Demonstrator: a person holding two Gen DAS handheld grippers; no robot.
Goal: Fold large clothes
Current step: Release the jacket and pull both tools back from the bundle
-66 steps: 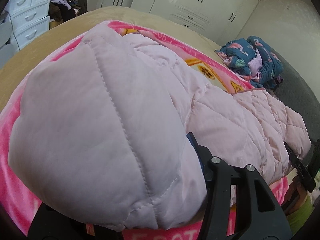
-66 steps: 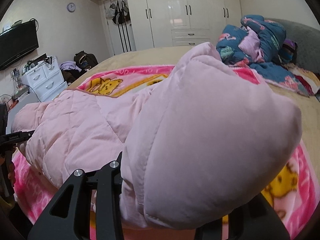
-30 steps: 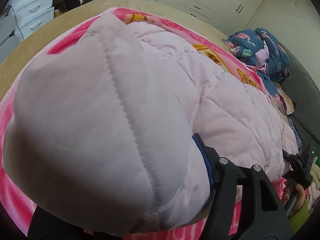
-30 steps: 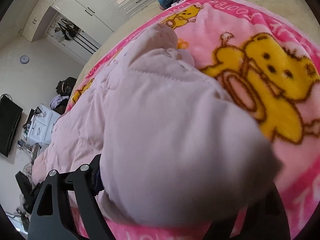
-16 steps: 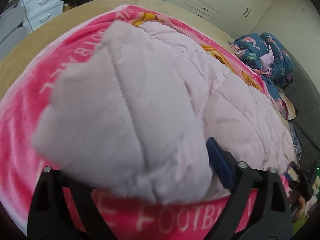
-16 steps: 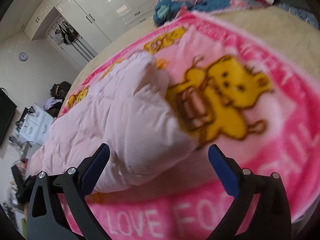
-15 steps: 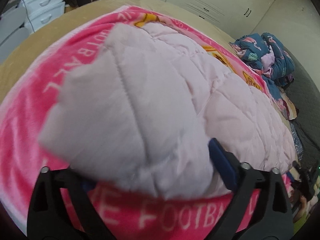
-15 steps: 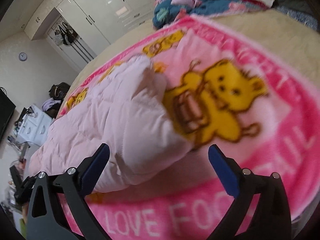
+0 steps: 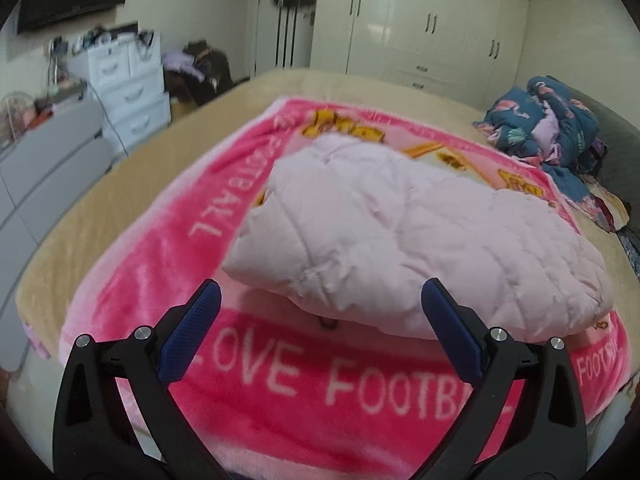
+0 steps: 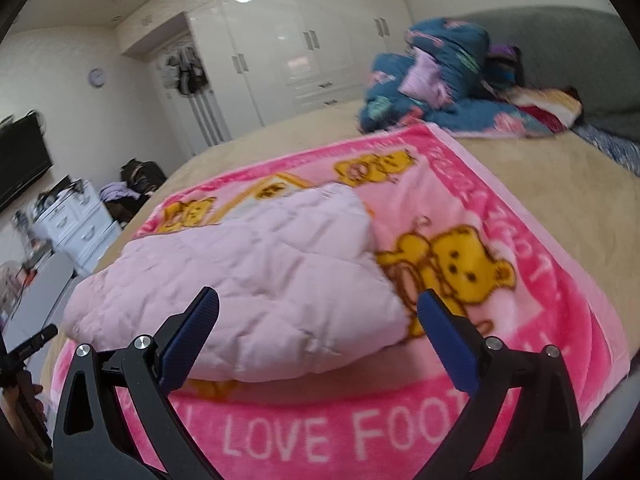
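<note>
Folded pink quilted jacket (image 9: 408, 240) lying in a compact bundle at the middle of the pink bear-print blanket (image 9: 280, 380), spread flat on the bed (image 9: 120, 200), probably to give a clean, wide surface for folding. Blue patterned bedding (image 9: 552, 128) heaped at 2 o'clock, well apart. Left hand-held gripper (image 9: 320, 308) just been opening, now spread wide, blue pads (image 9: 192, 332) clear of the jacket's near edge, nothing between them. Right hand-held gripper (image 10: 318, 312) likewise just opened to full spread, holding nothing, short of the bundle's 6 o'clock edge. Fold apparently set down.

pink blanket (image 9: 152, 280), white wardrobe (image 10: 280, 48), drawers (image 9: 128, 80)
</note>
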